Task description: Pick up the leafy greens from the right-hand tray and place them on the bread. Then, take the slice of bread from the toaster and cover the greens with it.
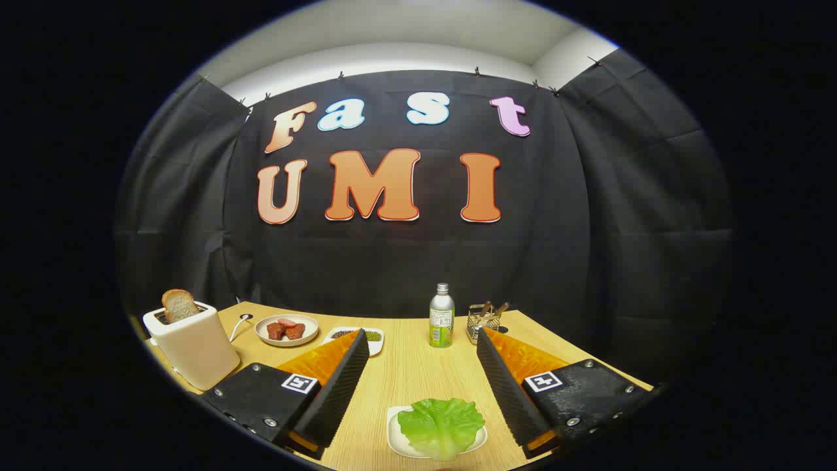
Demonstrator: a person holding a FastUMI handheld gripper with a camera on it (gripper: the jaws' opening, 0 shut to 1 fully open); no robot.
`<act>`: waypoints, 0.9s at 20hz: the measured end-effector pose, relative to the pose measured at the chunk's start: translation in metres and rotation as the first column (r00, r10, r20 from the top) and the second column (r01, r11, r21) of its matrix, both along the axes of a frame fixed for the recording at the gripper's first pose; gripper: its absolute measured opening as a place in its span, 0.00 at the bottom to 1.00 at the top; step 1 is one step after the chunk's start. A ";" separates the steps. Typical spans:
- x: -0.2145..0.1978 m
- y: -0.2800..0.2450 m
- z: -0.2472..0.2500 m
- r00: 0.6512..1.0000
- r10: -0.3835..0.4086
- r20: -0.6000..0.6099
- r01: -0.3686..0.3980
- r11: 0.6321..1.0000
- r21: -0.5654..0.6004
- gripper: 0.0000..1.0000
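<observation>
Lettuce is lying on a small white tray near the gripper's base, at about six o'clock between the two fingers, which are spreading wide apart and gripping nothing. Nothing is touching the leaf, so the first pickup looks not yet done. At about nine o'clock, beyond the left finger, a cream toaster is standing on the wooden table with a bread slice poking up out of its slot; that second step is also waiting. A plate of reddish meat pieces is sitting at roughly ten o'clock, with a small white dish just behind the left fingertip. A bottle and a wire holder are standing at twelve to one o'clock, well beyond the fingertips. I cannot tell where the base bread is resting. By my reading the whole task is remaining: lowering, closing on the greens, moving them, then fetching the toast.
</observation>
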State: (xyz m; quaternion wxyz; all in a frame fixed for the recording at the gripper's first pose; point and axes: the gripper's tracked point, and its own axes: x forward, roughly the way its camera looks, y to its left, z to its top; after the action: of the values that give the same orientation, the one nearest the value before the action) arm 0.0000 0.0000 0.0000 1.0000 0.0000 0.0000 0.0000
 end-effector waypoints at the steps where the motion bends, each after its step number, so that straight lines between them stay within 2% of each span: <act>1: 0.001 0.000 -0.001 1.000 0.000 -0.001 0.000 1.000 -0.002 0.99; 13: 0.007 -0.002 -0.021 0.999 0.003 -0.044 -0.003 1.000 -0.008 0.99; 18: 0.013 -0.003 -0.043 0.994 0.014 -0.105 -0.012 1.000 0.013 0.99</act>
State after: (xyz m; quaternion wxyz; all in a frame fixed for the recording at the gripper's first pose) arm 0.0133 -0.0029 -0.0426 0.9986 0.0060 0.0529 0.0065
